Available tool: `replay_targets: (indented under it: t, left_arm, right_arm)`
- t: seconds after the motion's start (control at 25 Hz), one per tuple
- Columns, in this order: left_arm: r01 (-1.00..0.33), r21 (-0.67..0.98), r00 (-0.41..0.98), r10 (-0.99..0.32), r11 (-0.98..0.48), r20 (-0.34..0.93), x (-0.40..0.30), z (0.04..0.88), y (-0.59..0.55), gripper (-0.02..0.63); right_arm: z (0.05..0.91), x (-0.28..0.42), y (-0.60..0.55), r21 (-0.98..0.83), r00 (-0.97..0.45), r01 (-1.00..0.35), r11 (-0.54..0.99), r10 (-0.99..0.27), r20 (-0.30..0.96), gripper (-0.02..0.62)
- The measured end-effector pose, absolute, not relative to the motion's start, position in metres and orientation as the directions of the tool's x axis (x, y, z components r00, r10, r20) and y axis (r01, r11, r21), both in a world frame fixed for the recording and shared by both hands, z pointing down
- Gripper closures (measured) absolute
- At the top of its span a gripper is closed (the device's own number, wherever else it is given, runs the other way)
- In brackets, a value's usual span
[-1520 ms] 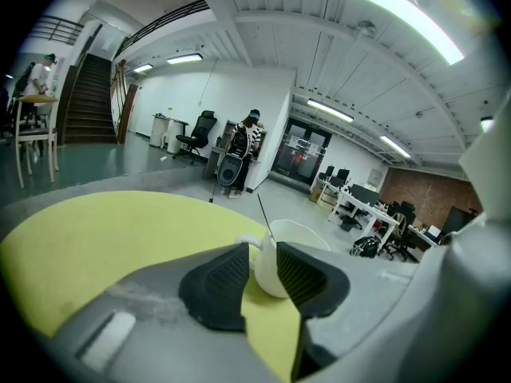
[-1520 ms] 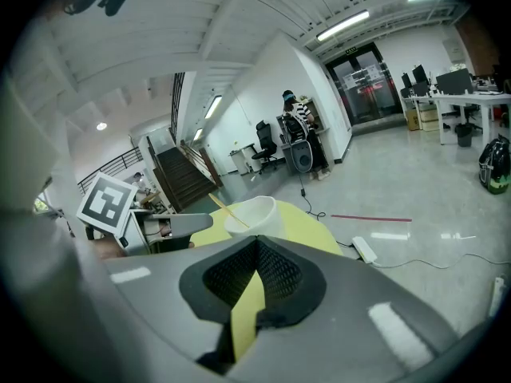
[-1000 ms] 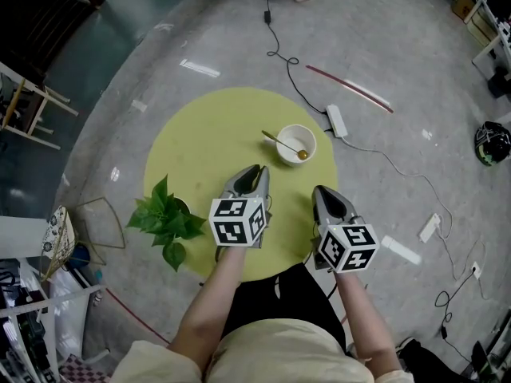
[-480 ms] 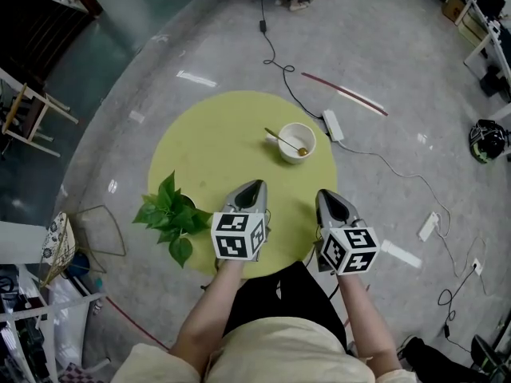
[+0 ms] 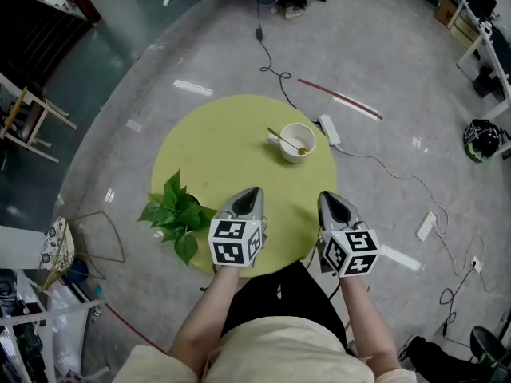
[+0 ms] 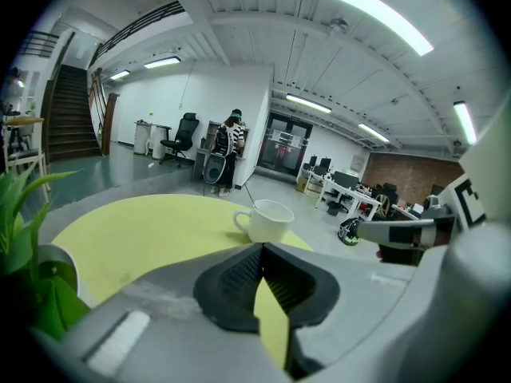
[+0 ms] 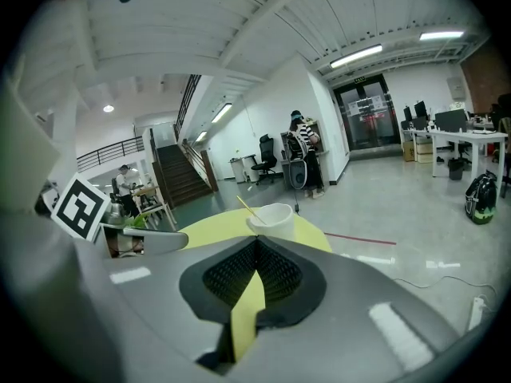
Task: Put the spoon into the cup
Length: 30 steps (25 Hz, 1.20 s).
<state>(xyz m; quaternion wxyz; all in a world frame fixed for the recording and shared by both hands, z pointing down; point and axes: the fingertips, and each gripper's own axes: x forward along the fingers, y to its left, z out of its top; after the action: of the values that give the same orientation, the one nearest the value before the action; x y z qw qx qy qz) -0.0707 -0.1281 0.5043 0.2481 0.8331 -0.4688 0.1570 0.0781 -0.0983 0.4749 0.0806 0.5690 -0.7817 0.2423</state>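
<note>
Showing a slim gold spoon [image 5: 286, 140] leaning inside the white cup [image 5: 295, 158], bowl lying at the bottom, handle slanting out over the far-left rim. Losing that bowl behind the cup's wall in both gripper views. Hovering nearer the person than the cup, well apart from it: left gripper [image 5: 254, 190] and right gripper [image 5: 327, 195], both pairs of jaws pressing together on nothing, the left's having just been closing.

left tongs [image 5: 254, 190], right tongs [image 5: 327, 196]: grey | marker cube [image 5: 235, 242] each: black-white | top [image 5: 279, 349]: cream, probably
</note>
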Motion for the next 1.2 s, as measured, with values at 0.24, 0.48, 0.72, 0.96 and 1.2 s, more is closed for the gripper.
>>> replay_targets:
  t: [0.24, 0.48, 0.72, 0.96, 1.2]
  left_arm:
    - [-0.853, 0.264, 0.521, -0.707, -0.45, 0.479, -0.081, 0.495, -0.118, 0.604]
    - [-0.839, 0.253, 0.543, -0.706, -0.482, 0.454, -0.084, 0.487, -0.105, 0.604]
    - [-0.825, 0.25, 0.564, -0.703, -0.507, 0.433, -0.085, 0.48, -0.094, 0.604]
    - [-0.82, 0.251, 0.572, -0.711, -0.515, 0.41, -0.093, 0.472, -0.085, 0.604]
    - [-0.816, 0.244, 0.578, -0.715, -0.525, 0.393, -0.097, 0.462, -0.08, 0.604]
  right_arm:
    - [0.466, 0.071, -0.088, -0.272, -0.33, -0.933, 0.236, -0.864, 0.381, 0.597]
    - [0.462, 0.066, -0.074, -0.259, -0.322, -0.936, 0.238, -0.875, 0.361, 0.597]
    - [0.452, 0.061, -0.062, -0.236, -0.302, -0.944, 0.232, -0.895, 0.329, 0.598]
    - [0.447, 0.063, -0.048, -0.231, -0.274, -0.95, 0.208, -0.911, 0.308, 0.598]
    - [0.443, 0.066, -0.037, -0.234, -0.252, -0.954, 0.186, -0.921, 0.296, 0.598]
